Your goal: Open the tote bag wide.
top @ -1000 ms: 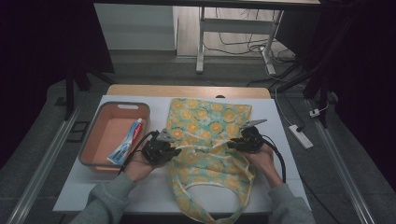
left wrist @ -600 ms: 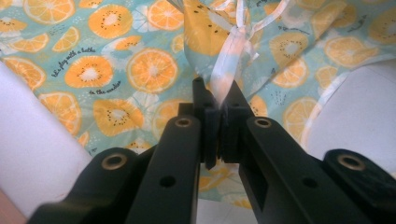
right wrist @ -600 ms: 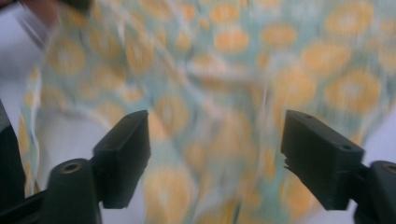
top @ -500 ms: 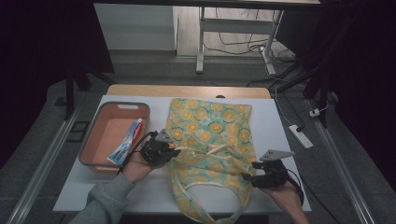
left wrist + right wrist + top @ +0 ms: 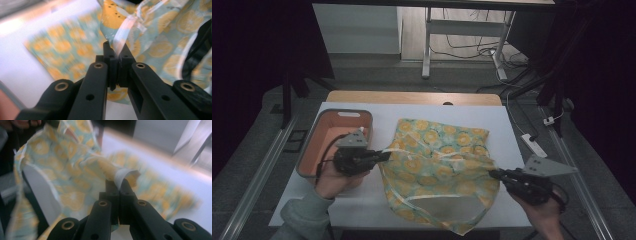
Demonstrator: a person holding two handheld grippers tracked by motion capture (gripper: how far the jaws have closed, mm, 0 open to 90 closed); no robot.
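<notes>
A cloth bag (image 5: 437, 165) printed with orange slices on pale green lies on the white table (image 5: 377, 115), its near end lifted and stretched between both grippers. My left gripper (image 5: 384, 155) is shut on the bag's pale rim band at the left. In the left gripper view the jaws (image 5: 116, 51) pinch that band, with the bag (image 5: 155, 27) beyond them. My right gripper (image 5: 493, 174) has just closed its jaws on the bag's right edge. In the right gripper view the jaws (image 5: 118, 183) clamp a fold of the bag (image 5: 70, 170).
A pink tray (image 5: 343, 114) stands at the left of the table, right behind my left hand. A white power strip (image 5: 532, 145) lies off the table's right edge. A wooden strip runs along the table's far side.
My right gripper left the bag's right side, swung down and outward, then shut on the bag's edge. Both hands rose and the bag's near end lifted and spread.
</notes>
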